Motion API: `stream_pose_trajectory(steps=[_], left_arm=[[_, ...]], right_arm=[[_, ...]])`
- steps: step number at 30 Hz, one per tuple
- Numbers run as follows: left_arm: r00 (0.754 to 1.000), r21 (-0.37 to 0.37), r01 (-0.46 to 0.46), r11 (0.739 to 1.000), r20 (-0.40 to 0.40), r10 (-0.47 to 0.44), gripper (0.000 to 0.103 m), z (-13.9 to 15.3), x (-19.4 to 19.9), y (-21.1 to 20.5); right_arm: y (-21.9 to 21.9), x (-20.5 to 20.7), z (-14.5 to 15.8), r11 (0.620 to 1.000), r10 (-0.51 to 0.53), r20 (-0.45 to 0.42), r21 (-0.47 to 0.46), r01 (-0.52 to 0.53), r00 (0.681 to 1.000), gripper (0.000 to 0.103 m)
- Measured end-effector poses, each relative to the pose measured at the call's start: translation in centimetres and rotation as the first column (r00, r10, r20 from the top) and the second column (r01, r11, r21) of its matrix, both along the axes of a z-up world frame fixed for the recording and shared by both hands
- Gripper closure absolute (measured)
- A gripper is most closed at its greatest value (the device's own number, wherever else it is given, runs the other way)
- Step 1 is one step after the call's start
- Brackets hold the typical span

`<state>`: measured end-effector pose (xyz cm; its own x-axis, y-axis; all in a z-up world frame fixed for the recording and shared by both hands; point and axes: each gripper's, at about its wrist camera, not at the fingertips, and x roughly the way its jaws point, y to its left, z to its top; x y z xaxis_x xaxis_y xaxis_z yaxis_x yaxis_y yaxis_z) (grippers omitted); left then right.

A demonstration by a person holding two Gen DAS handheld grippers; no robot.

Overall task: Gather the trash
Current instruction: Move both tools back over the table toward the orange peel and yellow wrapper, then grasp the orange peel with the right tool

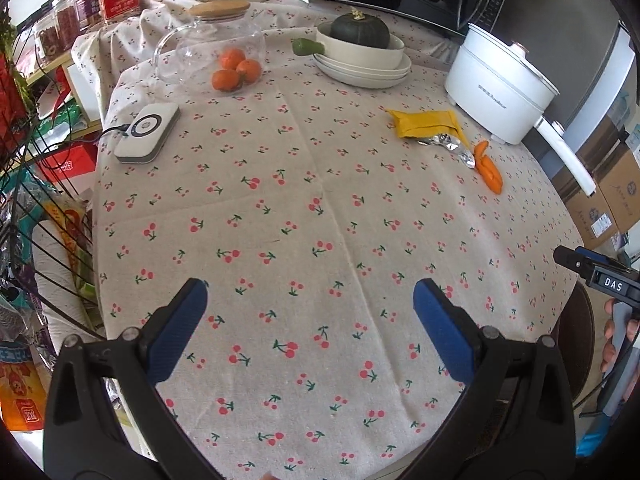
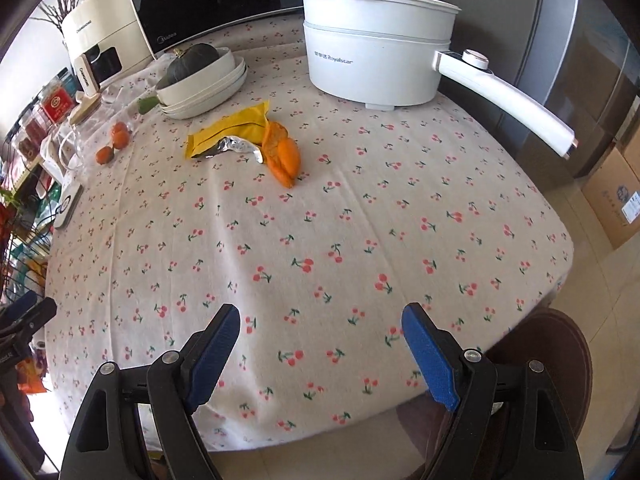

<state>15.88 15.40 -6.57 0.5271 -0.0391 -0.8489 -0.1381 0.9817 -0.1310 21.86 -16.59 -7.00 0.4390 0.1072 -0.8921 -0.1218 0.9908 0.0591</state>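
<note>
Trash first: yellow wrapper (image 2: 232,130) with its torn foil end, lying flat on the table (image 2: 320,248) toward the far side, and an orange peel (image 2: 282,154) touching the foil end, both just in front of the white electric pot (image 2: 376,52). Stacked white dishes (image 2: 208,88) with a dark green squash (image 2: 192,65) sit behind the wrapper, and a few tangerines (image 1: 234,70) are by the glass teapot (image 1: 208,48). Left claw (image 1: 310,312) is spread wide over bare cloth, nothing in it. Right claw (image 2: 320,344) is also spread and empty, near the table's front edge, well apart from the trash.
</note>
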Motion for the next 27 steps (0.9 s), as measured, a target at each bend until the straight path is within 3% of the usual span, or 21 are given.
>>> stream_pose_trajectory(steps=[6, 12, 15, 17, 21, 27], left_arm=[[0.999, -0.012, -0.042, 0.999, -0.015, 0.042, 0.001, -0.8, 1.3, 0.9], [0.998, -0.029, -0.059, 0.998, -0.033, 0.058, 0.001, -1.2, 2.0, 1.0], [0.998, -0.013, -0.058, 0.998, -0.032, 0.057, 0.001, -1.3, 2.4, 0.9], [0.998, -0.023, -0.06, 0.998, -0.036, 0.059, 0.001, -1.4, 2.6, 1.0], [0.998, -0.031, -0.055, 0.998, -0.037, 0.054, 0.001, -1.4, 2.7, 0.8], [0.999, -0.031, -0.036, 0.999, -0.038, 0.035, 0.001, -1.4, 2.5, 0.1]], right_arm=[[2.4, 5.8, -2.2, 0.999, 0.054, 0.006, -0.008, -0.054, 0.999, 0.019], [4.4, 10.9, -4.0, 0.995, 0.096, 0.04, -0.015, -0.095, 0.995, 0.026], [5.6, 12.4, -4.9, 0.989, 0.142, 0.046, -0.041, -0.14, 0.989, 0.034], [6.2, 13.1, -5.7, 0.985, 0.166, 0.031, -0.06, -0.164, 0.986, 0.05], [6.4, 13.3, -5.9, 0.983, 0.184, 0.042, -0.032, -0.183, 0.982, 0.072], [5.4, 11.1, -4.7, 0.979, 0.204, 0.038, -0.029, -0.203, 0.978, 0.081]])
